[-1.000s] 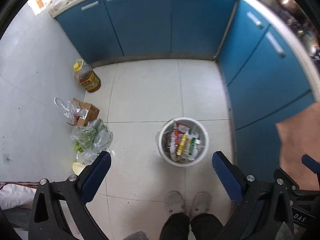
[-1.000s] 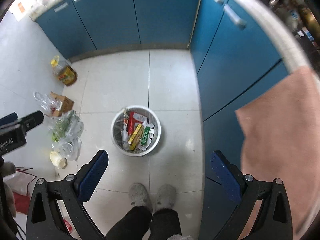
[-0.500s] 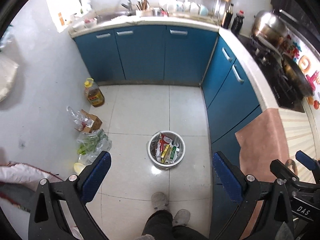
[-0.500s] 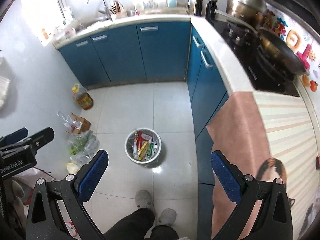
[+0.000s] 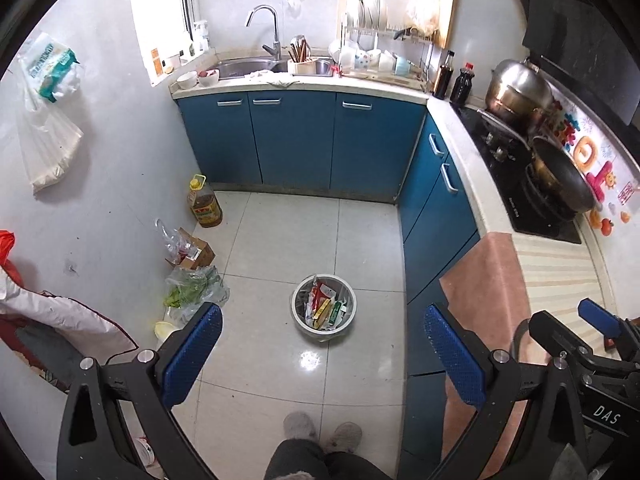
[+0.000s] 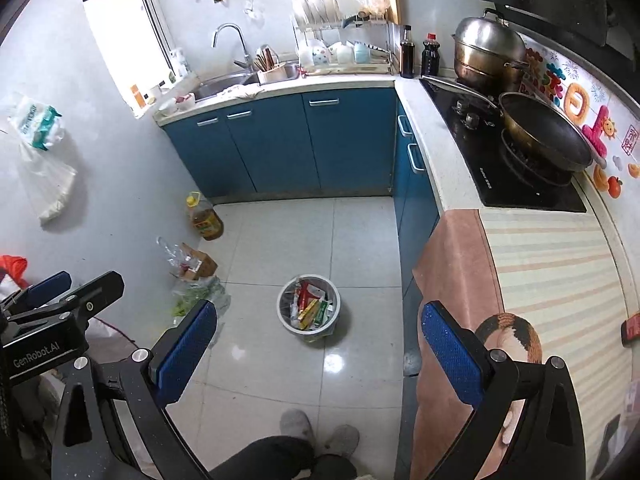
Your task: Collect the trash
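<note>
You hold both tongs high above the kitchen floor (image 5: pixel 280 240), and both look down and forward. The left tongs (image 5: pixel 322 354) stand wide apart and hold nothing; between their blue pads you see the floor tiles. The right tongs (image 6: pixel 318 350) are also wide apart and empty.

The trash bin (image 5: pixel 323 307) stands on the floor in front of your feet (image 5: pixel 320 434), near the middle of the room. It is a round pale bin, upright, and it is filled with trash (image 5: pixel 322 308): red, yellow and green packets and some white wrappers. In the right wrist view the same trash bin (image 6: pixel 309 308) shows between the two pads, a little left of the middle.

By the left wall there is a row of things on the floor: an oil bottle (image 5: pixel 204 206) near the blue cabinets (image 5: pixel 296 136), then a small cardboard box (image 5: pixel 196 254) with a clear bag on it, then a plastic bag with greens (image 5: pixel 196 290), just beside the box. The bin is well apart from them.

To your right the tabletop (image 6: pixel 552 264) carries a striped cloth with a pink border that hangs over its edge. Farther along is a black stove (image 6: pixel 500 168) with a dark wok (image 6: pixel 544 136) and a steel pot (image 6: pixel 488 52). The sink (image 5: pixel 248 66) is at the far wall.
</note>
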`<state>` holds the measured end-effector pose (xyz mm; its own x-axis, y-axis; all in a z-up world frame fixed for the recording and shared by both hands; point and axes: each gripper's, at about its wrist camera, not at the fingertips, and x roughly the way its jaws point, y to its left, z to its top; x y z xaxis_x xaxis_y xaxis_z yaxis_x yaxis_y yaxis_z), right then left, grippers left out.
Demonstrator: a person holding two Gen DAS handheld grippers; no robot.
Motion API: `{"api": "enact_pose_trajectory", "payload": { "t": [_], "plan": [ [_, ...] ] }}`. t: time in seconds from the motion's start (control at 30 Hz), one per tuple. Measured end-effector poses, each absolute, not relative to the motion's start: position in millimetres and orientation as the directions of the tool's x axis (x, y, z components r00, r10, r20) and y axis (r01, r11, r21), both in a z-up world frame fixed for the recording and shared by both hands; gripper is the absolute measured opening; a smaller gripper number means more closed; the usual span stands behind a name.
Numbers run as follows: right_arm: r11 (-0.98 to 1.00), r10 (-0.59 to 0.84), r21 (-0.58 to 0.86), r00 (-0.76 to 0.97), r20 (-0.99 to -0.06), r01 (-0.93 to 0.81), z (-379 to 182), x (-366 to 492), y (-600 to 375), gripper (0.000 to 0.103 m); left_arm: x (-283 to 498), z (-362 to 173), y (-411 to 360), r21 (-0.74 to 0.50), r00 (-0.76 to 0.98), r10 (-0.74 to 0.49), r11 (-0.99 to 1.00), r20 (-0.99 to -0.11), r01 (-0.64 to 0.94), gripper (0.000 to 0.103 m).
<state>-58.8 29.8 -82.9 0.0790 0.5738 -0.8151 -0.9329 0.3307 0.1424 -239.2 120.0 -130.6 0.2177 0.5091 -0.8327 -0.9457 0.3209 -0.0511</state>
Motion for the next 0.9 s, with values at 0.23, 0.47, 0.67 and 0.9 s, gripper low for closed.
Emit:
{"api": "enact_pose_trajectory", "payload": {
  "t": [0.23, 0.47, 0.67, 0.9],
  "plan": [
    [0.305, 0.597, 0.17, 0.049, -0.8, -0.937, -45.6, -64.5, 12.9, 0.103, -244.5, -106.3, 104.5, -0.098, 0.261, 0.489, 0.333, -0.833, -0.938, 0.103],
    [0.273, 0.579, 0.253, -0.052, -0.814, -0.928, -33.5, -74.1, 8.1, 0.103, -256.7, -93.2, 92.9, -0.142, 0.301, 0.454, 0.351, -0.839, -0.926, 0.103],
    [0.265, 0.566, 0.255, -0.064, -0.822, -0.93, -28.4, -86.2, -0.5, 0.103, -265.7, -94.3, 87.3, -0.165, 0.32, 0.422, 0.362, -0.848, -0.917, 0.103],
    [0.259, 0.552, 0.234, -0.055, -0.832, -0.937, -24.6, -98.4, -2.3, 0.103, -275.9, -94.7, 85.0, -0.176, 0.327, 0.414, 0.361, -0.85, -0.916, 0.103]
  ]
}}
